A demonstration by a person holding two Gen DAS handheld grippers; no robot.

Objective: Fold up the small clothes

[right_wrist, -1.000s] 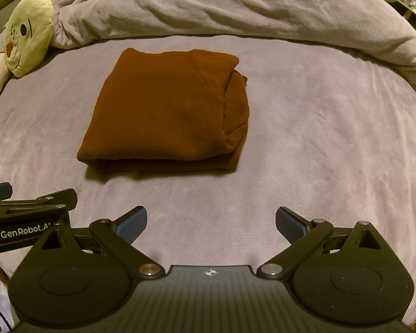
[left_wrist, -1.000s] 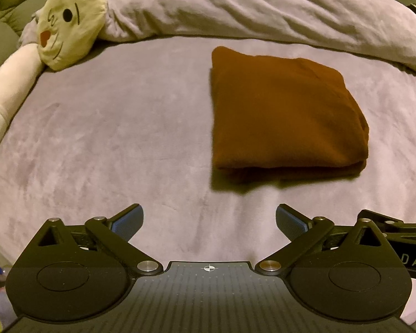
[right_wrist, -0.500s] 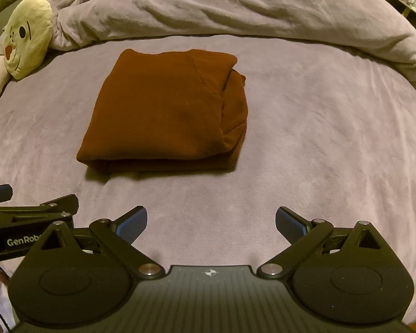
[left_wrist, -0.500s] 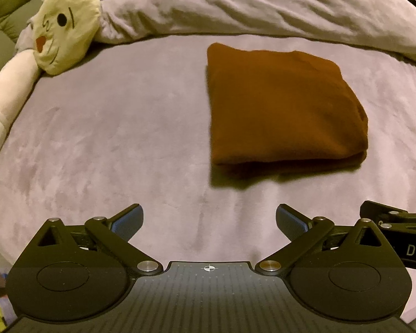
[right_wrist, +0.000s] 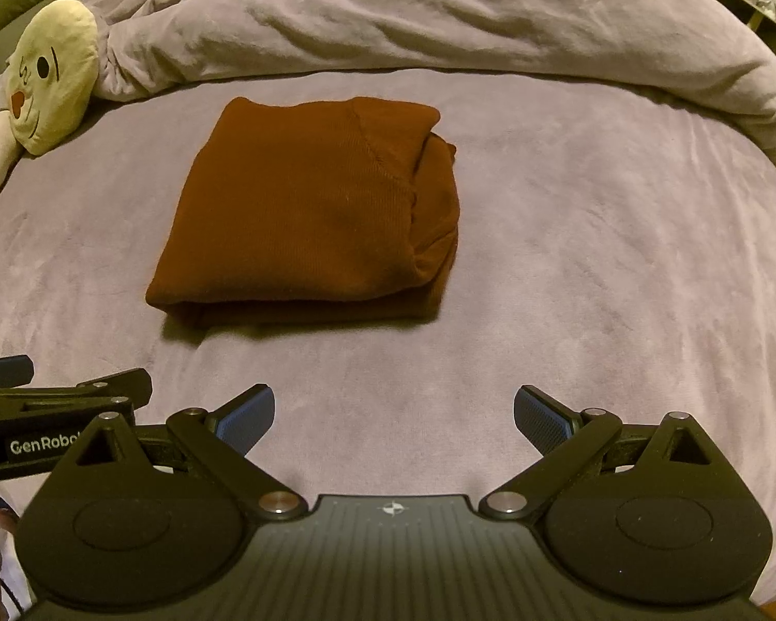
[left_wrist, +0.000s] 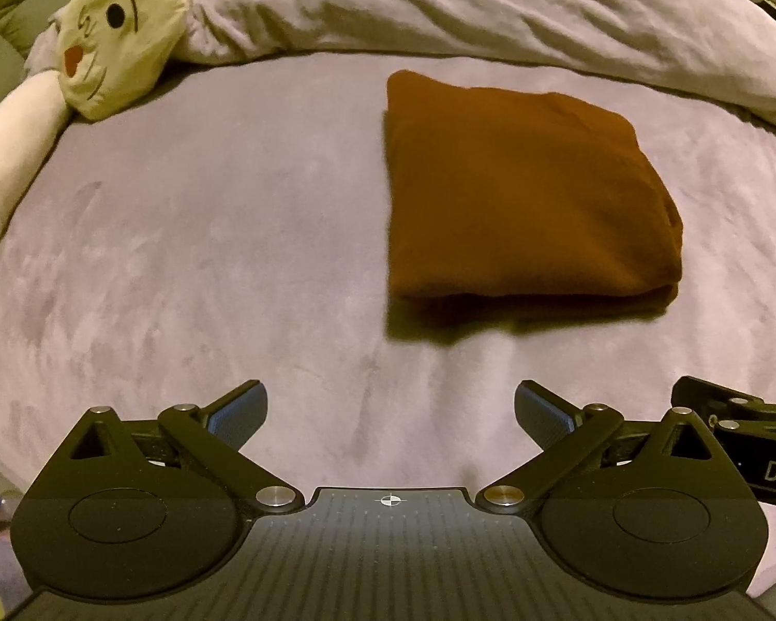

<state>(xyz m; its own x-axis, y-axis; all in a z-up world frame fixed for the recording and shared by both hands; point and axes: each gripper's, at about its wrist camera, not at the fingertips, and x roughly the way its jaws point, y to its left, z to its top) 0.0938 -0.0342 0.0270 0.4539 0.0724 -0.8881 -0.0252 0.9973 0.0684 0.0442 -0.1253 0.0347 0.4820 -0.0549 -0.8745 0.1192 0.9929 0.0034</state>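
From the left wrist, the left tool (left_wrist: pixel 390 409) has its fingers wide apart and empty, with the folded brown garment (left_wrist: pixel 522 202) ahead and to its right on the bed (left_wrist: pixel 207 238), slightly nearer than a second ago. From the right wrist, the right tool (right_wrist: pixel 394 411) is likewise apart and empty, the garment (right_wrist: pixel 305 217) ahead-left and barely shifted. The fold looks finished.

Left gripper (left_wrist: pixel 390 411) jaws spread wide, empty, held low. Right gripper (right_wrist: pixel 394 414) same, alongside it.
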